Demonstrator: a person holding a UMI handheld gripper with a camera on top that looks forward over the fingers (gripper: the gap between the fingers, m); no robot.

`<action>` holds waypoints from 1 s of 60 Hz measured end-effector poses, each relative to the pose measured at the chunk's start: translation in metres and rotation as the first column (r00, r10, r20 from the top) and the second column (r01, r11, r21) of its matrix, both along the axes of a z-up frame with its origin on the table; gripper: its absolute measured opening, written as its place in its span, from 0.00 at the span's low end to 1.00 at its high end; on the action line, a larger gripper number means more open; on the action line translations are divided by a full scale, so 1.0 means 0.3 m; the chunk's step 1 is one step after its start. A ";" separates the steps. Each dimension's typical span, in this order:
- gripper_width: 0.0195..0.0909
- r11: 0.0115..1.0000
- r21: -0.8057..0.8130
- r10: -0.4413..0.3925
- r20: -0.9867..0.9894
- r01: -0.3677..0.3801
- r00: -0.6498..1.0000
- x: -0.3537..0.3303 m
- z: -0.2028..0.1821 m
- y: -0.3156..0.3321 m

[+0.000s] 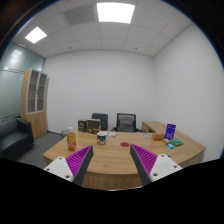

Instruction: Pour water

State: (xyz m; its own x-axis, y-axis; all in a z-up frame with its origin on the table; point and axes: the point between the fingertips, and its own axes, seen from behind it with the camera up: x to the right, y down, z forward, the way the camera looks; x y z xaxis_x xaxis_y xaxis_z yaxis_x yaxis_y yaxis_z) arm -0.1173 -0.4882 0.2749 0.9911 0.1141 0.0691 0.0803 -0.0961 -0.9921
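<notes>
Two gripper fingers (112,163) with magenta pads (81,161) are shown spread apart, nothing held between them, raised above a light wooden table (110,165). Beyond the fingertips, a small cup-like item (123,146) is seen on the tabletop, too small to identify. Beyond the left finger, an orange bottle (71,138) and cardboard boxes (89,126) are set on the table. Beyond the right finger, a purple box (170,131) and a teal object (176,144) are placed. Two office chairs (125,122) are drawn up at the far side. Which item holds water cannot be told.
</notes>
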 end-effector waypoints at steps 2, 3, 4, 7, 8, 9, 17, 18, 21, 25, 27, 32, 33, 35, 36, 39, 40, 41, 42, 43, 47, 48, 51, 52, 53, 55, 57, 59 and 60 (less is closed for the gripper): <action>0.88 1.000 -0.004 0.005 -0.006 -0.005 1.000 -0.004 -0.004 0.002; 0.88 1.000 -0.005 0.008 -0.012 -0.008 1.000 -0.006 -0.006 0.003; 0.88 1.000 -0.006 0.010 -0.018 -0.010 1.000 -0.008 -0.007 0.004; 0.88 1.000 -0.012 0.020 -0.032 -0.020 0.999 -0.020 -0.016 0.011; 0.88 1.000 -0.014 0.024 -0.036 -0.025 0.999 -0.024 -0.021 0.016; 0.88 0.999 -0.015 0.028 -0.040 -0.029 0.999 -0.031 -0.024 0.024; 0.88 0.996 -0.037 0.079 -0.060 -0.081 0.995 -0.121 -0.098 0.081; 0.88 0.995 -0.041 0.088 -0.060 -0.091 0.994 -0.140 -0.110 0.089; 0.88 0.991 -0.050 0.120 -0.062 -0.124 0.991 -0.206 -0.147 0.123; 0.88 0.985 -0.061 0.158 -0.061 -0.162 0.986 -0.305 -0.203 0.187; 0.89 0.982 -0.063 0.174 -0.061 -0.177 0.983 -0.358 -0.231 0.232; 0.88 0.974 -0.071 0.209 -0.076 -0.214 0.975 -0.513 -0.302 0.353; 0.88 0.973 -0.075 0.213 -0.084 -0.220 0.973 -0.544 -0.316 0.374; 0.88 0.971 -0.080 0.218 -0.096 -0.226 0.971 -0.608 -0.345 0.435; 0.88 0.969 -0.080 0.225 -0.100 -0.234 0.969 -0.642 -0.356 0.458; 0.88 0.961 -0.083 0.253 -0.107 -0.263 0.961 -0.755 -0.394 0.546; 0.88 0.959 -0.086 0.259 -0.109 -0.269 0.960 -0.789 -0.408 0.576; 0.88 0.958 -0.092 0.262 -0.109 -0.272 0.959 -0.819 -0.421 0.608; 0.88 0.957 -0.097 0.264 -0.108 -0.274 0.958 -0.849 -0.435 0.641; 0.88 0.956 -0.101 0.264 -0.107 -0.274 0.959 -0.879 -0.447 0.674; 0.88 0.958 -0.121 0.248 -0.101 -0.260 0.963 -0.978 -0.500 0.805; 0.88 0.959 -0.126 0.244 -0.098 -0.255 0.965 -0.998 -0.511 0.834; 0.88 0.962 -0.138 0.226 -0.086 -0.236 0.970 -1.048 -0.545 0.918; 0.88 0.963 -0.141 0.218 -0.081 -0.228 0.973 -1.060 -0.556 0.943; 0.88 0.965 -0.143 0.210 -0.074 -0.219 0.975 -1.070 -0.566 0.968; 0.88 0.970 -0.141 0.192 -0.058 -0.198 0.980 -1.082 -0.579 1.016; 0.88 0.975 -0.135 0.174 -0.043 -0.178 0.984 -1.091 -0.587 1.060; 0.89 0.978 -0.128 0.161 -0.028 -0.163 0.987 -1.108 -0.594 1.092; 0.88 0.980 -0.123 0.153 -0.022 -0.154 0.988 -1.112 -0.593 1.111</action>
State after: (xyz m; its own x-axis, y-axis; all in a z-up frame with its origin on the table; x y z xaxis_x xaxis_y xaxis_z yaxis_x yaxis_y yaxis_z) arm -0.4509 -0.1548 0.0970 0.9618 0.2719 0.0331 0.0917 -0.2061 -0.9742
